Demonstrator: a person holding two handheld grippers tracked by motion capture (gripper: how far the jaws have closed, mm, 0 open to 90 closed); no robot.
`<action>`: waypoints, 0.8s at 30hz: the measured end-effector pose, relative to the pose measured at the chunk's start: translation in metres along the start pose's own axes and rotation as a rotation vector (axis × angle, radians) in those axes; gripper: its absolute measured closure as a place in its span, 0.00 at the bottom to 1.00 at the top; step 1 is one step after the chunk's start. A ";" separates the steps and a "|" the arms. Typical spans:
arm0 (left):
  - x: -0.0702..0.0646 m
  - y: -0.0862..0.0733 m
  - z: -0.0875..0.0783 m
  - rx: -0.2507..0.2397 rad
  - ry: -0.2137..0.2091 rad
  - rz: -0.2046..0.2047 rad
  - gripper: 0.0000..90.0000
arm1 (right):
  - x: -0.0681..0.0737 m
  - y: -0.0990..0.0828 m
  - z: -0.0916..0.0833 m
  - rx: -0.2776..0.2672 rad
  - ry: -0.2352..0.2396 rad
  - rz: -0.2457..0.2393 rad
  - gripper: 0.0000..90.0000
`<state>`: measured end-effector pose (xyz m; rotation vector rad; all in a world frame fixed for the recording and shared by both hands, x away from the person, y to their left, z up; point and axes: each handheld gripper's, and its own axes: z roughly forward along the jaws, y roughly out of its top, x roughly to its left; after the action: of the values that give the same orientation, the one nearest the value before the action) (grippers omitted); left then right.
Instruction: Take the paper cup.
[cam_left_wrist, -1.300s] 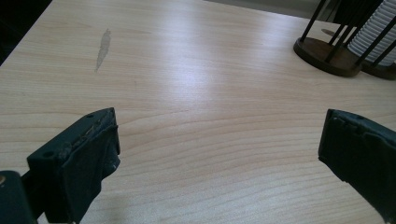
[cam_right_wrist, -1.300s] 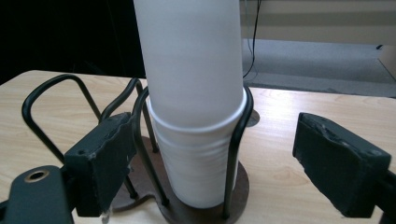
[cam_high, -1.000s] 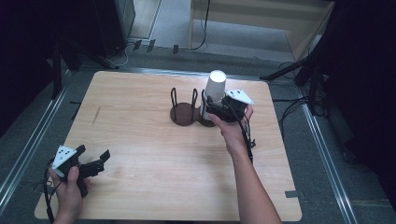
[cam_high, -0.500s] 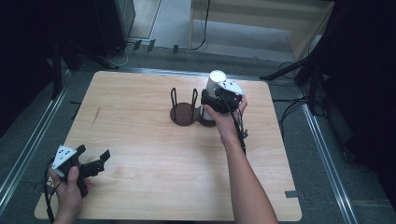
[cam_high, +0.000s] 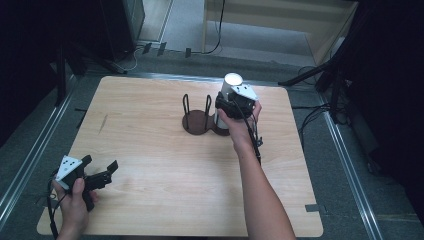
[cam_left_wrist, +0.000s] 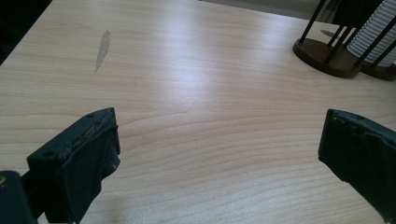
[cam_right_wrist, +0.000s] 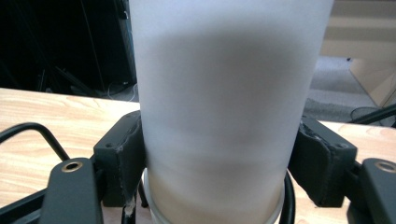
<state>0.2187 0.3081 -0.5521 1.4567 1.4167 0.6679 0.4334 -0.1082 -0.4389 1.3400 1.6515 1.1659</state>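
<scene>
A white cup (cam_high: 232, 81) tops a stack standing in a dark wire holder (cam_high: 196, 123) at the back middle of the wooden table (cam_high: 150, 150). My right gripper (cam_high: 223, 107) reaches the stack from the right. Its jaws have just been closing, and in the right gripper view both pads (cam_right_wrist: 122, 158) press the sides of the cup (cam_right_wrist: 229, 93), with the right gripper (cam_right_wrist: 219, 163) shut on it. My left gripper (cam_high: 100, 163) rests near the front left corner, open with nothing between its jaws (cam_left_wrist: 219, 140). The holder (cam_left_wrist: 327, 56) and the ribbed cup stack (cam_left_wrist: 376, 32) lie far ahead of it.
A pale smear (cam_left_wrist: 102, 46) marks the wood at the left. Metal rails (cam_high: 345, 160) run along the table's sides, cables (cam_high: 315, 115) lie on the floor to the right, and dark stands (cam_high: 95, 55) are at the back left.
The right gripper has shifted a little left onto the cup stack and its jaws have closed on the top cup. The left gripper has not moved.
</scene>
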 end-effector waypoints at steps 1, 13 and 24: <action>0.000 0.000 0.000 -0.001 0.000 0.000 0.00 | 0.000 0.001 -0.001 -0.005 0.001 -0.004 0.29; -0.001 0.000 0.000 -0.004 0.001 0.004 0.00 | -0.003 0.016 -0.011 -0.061 0.005 -0.007 0.31; -0.001 0.000 0.000 -0.008 -0.002 0.003 0.00 | -0.002 0.039 -0.026 -0.137 0.027 -0.010 0.32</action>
<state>0.2189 0.3074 -0.5521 1.4534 1.4091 0.6734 0.4237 -0.1132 -0.3936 1.2338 1.5657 1.2719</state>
